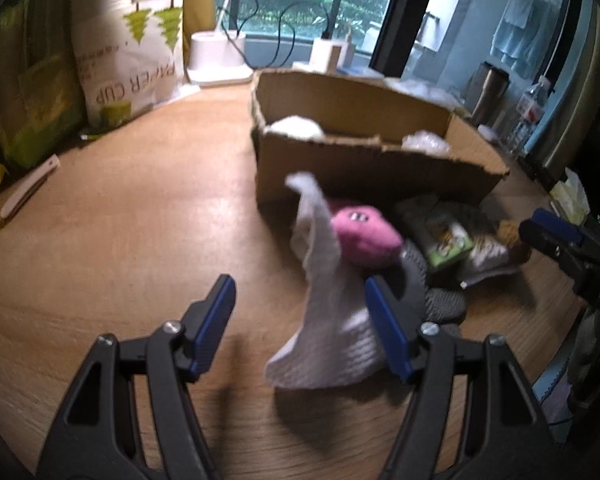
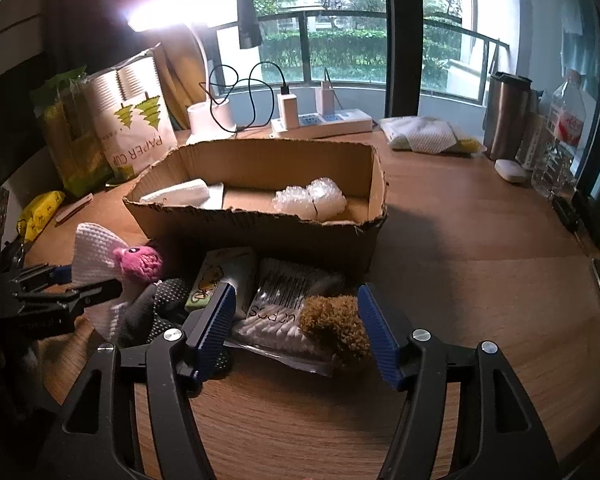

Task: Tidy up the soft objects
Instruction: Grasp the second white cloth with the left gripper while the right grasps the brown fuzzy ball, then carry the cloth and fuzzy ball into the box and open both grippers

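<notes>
left gripper (image 1: 300, 332) jaws apart around white waffle cloth (image 1: 324, 320) | right gripper (image 2: 296, 330) jaws apart | brown cardboard box (image 2: 260, 228) holds two items | several left outside

Left tool (image 1: 300, 332) and right tool (image 2: 296, 328) both gape wide, held low over the table.

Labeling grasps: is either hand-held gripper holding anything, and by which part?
Nothing gripped: left hand-held gripper open around white cloth, right hand-held gripper open over brown plush.
</notes>
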Action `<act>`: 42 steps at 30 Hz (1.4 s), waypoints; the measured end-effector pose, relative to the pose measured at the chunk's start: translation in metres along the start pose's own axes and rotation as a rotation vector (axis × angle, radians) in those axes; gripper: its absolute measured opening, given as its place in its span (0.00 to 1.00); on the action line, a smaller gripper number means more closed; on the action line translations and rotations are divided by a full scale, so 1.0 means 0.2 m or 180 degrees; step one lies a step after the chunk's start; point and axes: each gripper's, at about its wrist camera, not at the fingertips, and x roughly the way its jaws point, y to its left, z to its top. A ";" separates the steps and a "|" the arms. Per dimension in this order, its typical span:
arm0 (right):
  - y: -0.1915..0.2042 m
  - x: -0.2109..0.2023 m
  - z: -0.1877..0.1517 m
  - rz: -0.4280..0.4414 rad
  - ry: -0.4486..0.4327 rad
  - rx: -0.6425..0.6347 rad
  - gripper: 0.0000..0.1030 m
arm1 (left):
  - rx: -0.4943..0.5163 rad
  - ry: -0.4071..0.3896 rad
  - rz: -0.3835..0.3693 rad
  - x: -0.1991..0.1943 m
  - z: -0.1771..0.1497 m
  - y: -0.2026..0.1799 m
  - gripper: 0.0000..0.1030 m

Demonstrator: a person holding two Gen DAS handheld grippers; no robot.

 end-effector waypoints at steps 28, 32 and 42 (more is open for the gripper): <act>-0.12 0.10 -0.13 0.0041 0.0158 0.0073 0.37 | 0.0294 -0.0229 -0.0183 -0.12 -0.03 -0.17 0.05; -0.13 0.06 -0.11 0.0050 0.0085 0.0076 0.33 | 0.0326 -0.0452 -0.0235 -0.22 0.02 -0.18 0.05; -0.16 -0.06 -0.05 0.0036 -0.0158 0.0085 0.31 | 0.0355 -0.0748 -0.0224 -0.39 0.13 -0.19 0.05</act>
